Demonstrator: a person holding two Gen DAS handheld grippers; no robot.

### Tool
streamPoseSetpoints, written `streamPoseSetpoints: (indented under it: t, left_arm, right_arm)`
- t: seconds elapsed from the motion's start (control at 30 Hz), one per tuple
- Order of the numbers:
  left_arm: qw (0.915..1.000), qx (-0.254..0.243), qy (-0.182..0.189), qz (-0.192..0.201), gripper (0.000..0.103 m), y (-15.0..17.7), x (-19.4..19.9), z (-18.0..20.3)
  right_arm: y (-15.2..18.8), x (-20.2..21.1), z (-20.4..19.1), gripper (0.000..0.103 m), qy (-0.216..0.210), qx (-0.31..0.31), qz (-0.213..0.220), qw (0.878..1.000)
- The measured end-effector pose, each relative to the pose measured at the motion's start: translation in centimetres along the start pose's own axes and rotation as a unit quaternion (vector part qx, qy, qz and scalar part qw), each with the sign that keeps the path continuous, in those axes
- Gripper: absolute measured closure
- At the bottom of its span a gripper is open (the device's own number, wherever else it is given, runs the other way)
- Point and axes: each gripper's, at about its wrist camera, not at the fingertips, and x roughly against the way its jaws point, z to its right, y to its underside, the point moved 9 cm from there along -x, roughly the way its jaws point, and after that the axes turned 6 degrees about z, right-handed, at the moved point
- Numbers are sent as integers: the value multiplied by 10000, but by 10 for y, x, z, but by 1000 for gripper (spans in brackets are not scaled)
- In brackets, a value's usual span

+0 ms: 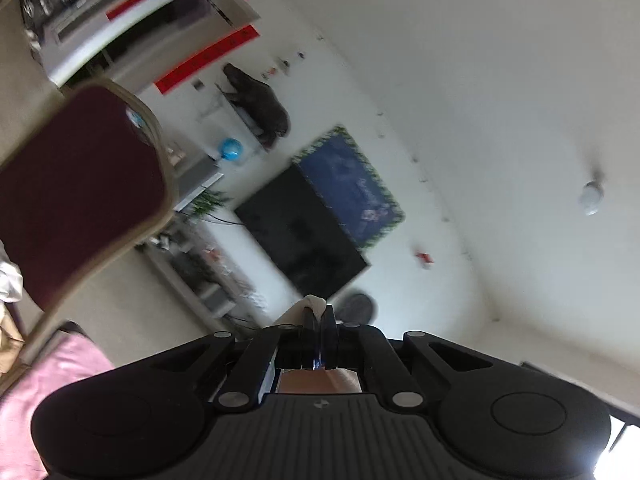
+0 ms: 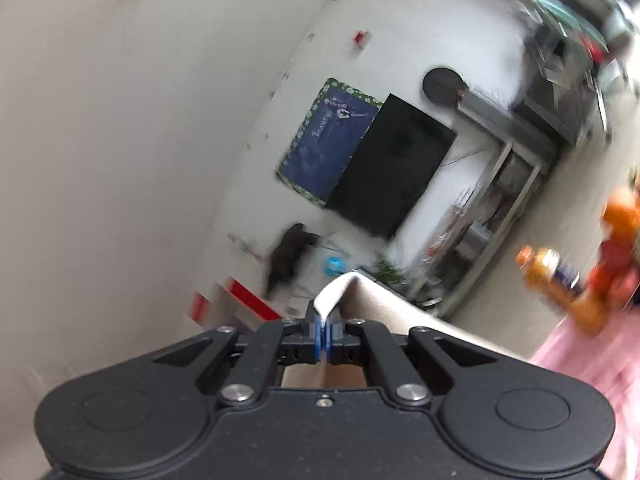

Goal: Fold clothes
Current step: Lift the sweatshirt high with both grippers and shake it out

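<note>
While both views tilt up toward the wall and ceiling, here is the call, view by view.

Left wrist view, grip: the left gripper (image 1: pixel 319 312) sits low centre, jaws pressed together, pinching a bit of the pale garment (image 1: pixel 314 303) that pokes out above the tips.

Left wrist view, surroundings: one maroon chair back (image 1: pixel 80 196) fills the left side, one dark television (image 1: pixel 300 232) hangs mid-frame, one blue poster (image 1: pixel 352 184) overlaps it on its upper right, and pink cloth (image 1: pixel 60 372) shows at lower left.

Right wrist view, grip: the right gripper (image 2: pixel 322 320) is low centre, jaws squeezed on one white corner of that garment (image 2: pixel 334 292), and the fabric's edge runs off toward the lower right.

Right wrist view, surroundings: one orange soft toy (image 2: pixel 592 280), blurred, at right.

Step in hand: I judge this the lift, with two corners held up and the garment hanging below, out of sight.

Next move: it likely calls for spreading the garment flat on the pink surface, corners kept level, before any fold.

Count: two grippers, one garment that I can see, two pinched corners.
</note>
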Motion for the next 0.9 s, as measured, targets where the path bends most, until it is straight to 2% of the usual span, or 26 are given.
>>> streamPoseSetpoints:
  t: [0.07, 0.13, 0.17, 0.33, 0.37, 0.43, 0.5, 0.57, 0.63, 0.67, 0.77, 0.83, 0.9]
  left_arm:
    - [9994, -258, -242, 18, 103, 9, -10, -6]
    - [9966, -495, -646, -156, 103, 24, -34, -23]
    - [9941, -574, -875, -300, 103, 32, -50, -36]
    - [9721, -739, -1986, -1005, 103, 60, -143, -122]
    - [9697, -693, -2098, -1041, 103, 58, -158, -131]
    - [9729, -592, -2054, -886, 103, 41, -177, -131]
    - [9812, -683, -1721, -543, 103, 19, -182, -110]
    - [9864, -837, -1386, -277, 103, 5, -177, -90]
    - [9889, -880, -1169, -242, 103, 9, -166, -90]
    - [9889, -903, -1146, -296, 103, 18, -160, -97]
    - [9848, -975, -1323, -567, 103, 58, -132, -133]
    - [9783, -965, -1619, -861, 103, 95, -112, -168]
    - [9689, -875, -1987, -1191, 103, 134, -91, -207]
  right_arm:
    - [6, -17, 10, 101, 193, 113, -114, 9997]
    - [13, -34, 22, 101, 393, 247, -222, 9987]
    - [25, -50, 32, 101, 581, 212, -427, 9972]
    - [68, -158, 99, 101, 1560, 412, -1232, 9792]
    - [67, -172, 97, 101, 1556, 491, -1207, 9792]
    - [63, -196, 89, 101, 1496, 660, -1112, 9803]
    - [59, -220, 81, 101, 1436, 828, -1016, 9809]
    - [47, -219, 62, 101, 1083, 1028, -852, 9851]
    - [51, -210, 65, 101, 987, 1170, -849, 9846]
    - [54, -206, 67, 101, 948, 1238, -853, 9841]
    - [89, -185, 115, 101, 1273, 1133, -1207, 9780]
    - [117, -170, 152, 101, 1552, 1072, -1473, 9709]
    - [158, -151, 204, 101, 1982, 1049, -1799, 9578]
